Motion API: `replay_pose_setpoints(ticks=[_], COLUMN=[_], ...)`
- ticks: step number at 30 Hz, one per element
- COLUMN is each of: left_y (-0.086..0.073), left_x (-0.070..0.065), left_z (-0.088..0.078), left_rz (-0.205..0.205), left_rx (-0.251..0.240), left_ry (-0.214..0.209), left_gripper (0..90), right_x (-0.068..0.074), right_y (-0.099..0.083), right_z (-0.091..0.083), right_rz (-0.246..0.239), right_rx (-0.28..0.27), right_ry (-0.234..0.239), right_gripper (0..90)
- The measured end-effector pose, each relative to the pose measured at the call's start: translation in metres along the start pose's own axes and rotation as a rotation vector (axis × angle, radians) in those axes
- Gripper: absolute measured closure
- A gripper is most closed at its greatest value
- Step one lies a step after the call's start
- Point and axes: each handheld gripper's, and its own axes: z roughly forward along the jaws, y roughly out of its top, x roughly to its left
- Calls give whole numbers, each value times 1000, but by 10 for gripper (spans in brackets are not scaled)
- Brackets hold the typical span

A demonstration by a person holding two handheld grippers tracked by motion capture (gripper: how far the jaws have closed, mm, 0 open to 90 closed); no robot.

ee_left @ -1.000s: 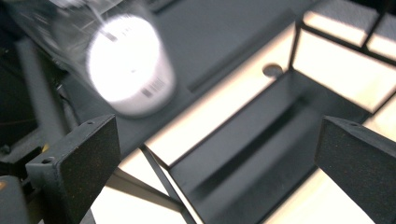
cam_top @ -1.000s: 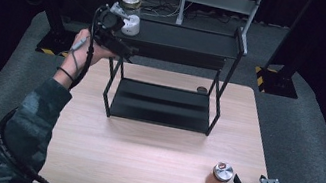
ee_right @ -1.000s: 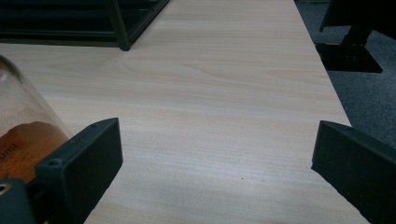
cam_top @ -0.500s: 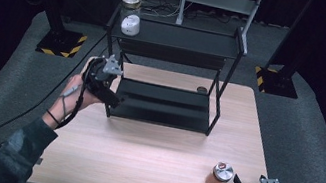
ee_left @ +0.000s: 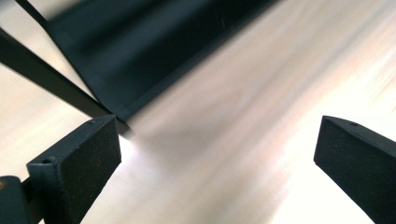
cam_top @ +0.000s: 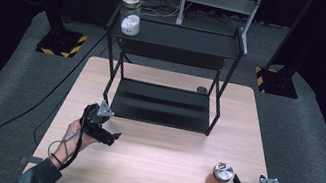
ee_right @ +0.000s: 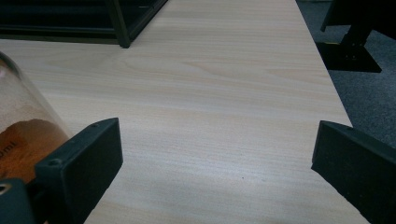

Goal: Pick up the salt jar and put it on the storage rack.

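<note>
Pale wooden table (cam_top: 157, 171) with black two-tier rack (cam_top: 163, 107) and orange-filled jar (cam_top: 220, 176) on it.

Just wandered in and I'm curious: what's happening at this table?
A person holds a pair of tongs in each hand over a wooden table. The left tongs hang open and empty near the front of a black two-level rack. The right tongs sit open beside a jar of orange powder, not gripping it. A glass jar with a white label stands on the rack's top shelf.

A light wooden table (cam_top: 152, 171) is set on grey carpet (cam_top: 8, 94); behind it, black stand bases (cam_top: 60, 43) (yellow-striped) and darkness are seen, with cables (cam_top: 165, 8) laid beyond
</note>
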Motion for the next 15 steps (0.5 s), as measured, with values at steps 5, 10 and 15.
replay_pose_setpoints(ticks=[5,10,15], left_y=[-17,-31,-39], left_x=[-12,-20,-22], left_z=[22,31,35], left_rz=[-25,-48,-74], left_rx=[44,40,22], left_ry=[10,5,2], left_gripper=[2,2,2], right_x=[0,0,0], right_y=[0,-1,-1], right_z=[0,0,0], right_rz=[0,0,-1], right_rx=[-1,-5,-6], right_ry=[0,0,0], right_gripper=[4,5,4])
